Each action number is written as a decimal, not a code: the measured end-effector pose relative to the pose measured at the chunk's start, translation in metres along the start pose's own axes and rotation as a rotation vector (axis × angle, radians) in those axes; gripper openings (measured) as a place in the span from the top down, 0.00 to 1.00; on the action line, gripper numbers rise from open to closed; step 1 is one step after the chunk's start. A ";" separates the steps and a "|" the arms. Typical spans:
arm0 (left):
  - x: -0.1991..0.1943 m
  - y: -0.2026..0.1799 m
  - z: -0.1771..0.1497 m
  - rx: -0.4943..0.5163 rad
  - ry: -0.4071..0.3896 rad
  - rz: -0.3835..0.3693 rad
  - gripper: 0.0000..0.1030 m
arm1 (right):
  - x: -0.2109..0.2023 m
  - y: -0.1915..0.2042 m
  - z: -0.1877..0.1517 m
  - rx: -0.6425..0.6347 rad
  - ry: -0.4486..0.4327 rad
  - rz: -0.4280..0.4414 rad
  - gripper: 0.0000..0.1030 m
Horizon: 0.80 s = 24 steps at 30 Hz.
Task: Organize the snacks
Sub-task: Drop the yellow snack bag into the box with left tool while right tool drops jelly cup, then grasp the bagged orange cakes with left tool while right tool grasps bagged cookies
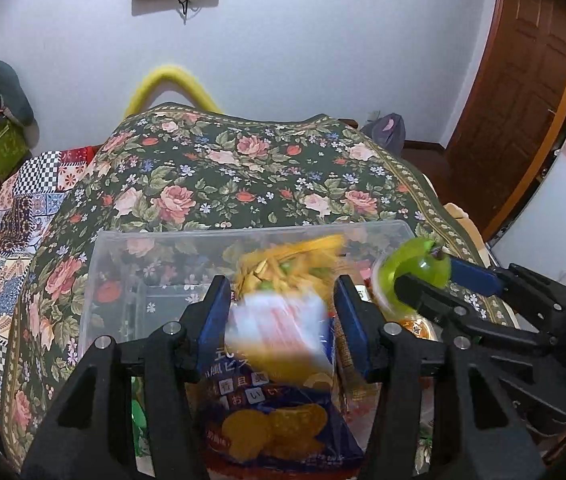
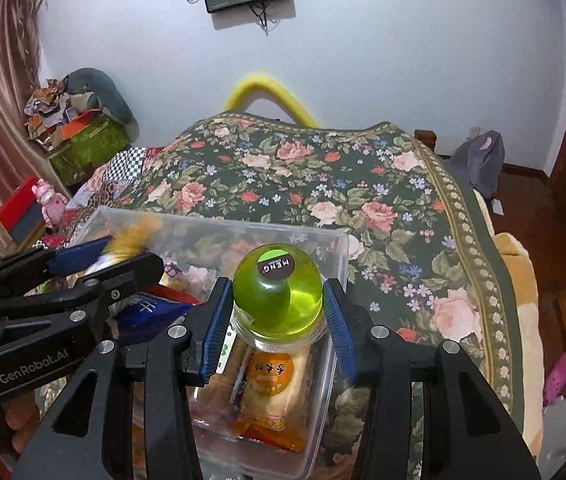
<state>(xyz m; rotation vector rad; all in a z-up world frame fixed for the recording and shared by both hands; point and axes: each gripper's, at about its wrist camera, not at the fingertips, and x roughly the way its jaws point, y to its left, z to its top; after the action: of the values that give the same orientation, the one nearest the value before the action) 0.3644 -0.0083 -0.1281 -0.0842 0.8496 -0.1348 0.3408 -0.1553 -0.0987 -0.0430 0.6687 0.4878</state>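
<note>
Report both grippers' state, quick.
Left gripper: open; a blurred snack packet sits between its fingers.
Right gripper: shut on the green jelly cup.

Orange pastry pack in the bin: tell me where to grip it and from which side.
Grip the pastry pack across its narrow width, coming down from above. It lies flat in the bin, long sides exposed, but the green jelly cup between the right gripper fingers hangs over its far end.

Clear plastic bin (image 2: 339,248) on floral cloth, holding blue cracker bag (image 1: 279,428), orange-labelled pastry (image 2: 271,396), green jelly cup (image 2: 277,300) above
</note>
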 end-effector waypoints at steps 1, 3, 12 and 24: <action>-0.001 0.000 0.000 0.003 -0.004 0.007 0.44 | 0.000 -0.001 0.000 0.003 0.002 0.014 0.58; -0.004 0.001 0.000 0.005 -0.006 0.005 0.36 | -0.005 -0.002 0.001 0.012 -0.009 0.013 0.58; -0.046 0.002 -0.013 0.030 -0.056 -0.024 0.34 | -0.043 0.005 -0.001 -0.064 -0.076 -0.005 0.56; -0.094 0.007 -0.062 0.072 -0.067 -0.020 0.26 | -0.084 -0.001 -0.040 -0.097 -0.098 -0.027 0.42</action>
<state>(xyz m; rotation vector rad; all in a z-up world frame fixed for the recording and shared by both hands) 0.2565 0.0118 -0.1002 -0.0291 0.7765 -0.1804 0.2610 -0.1993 -0.0801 -0.1190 0.5473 0.4932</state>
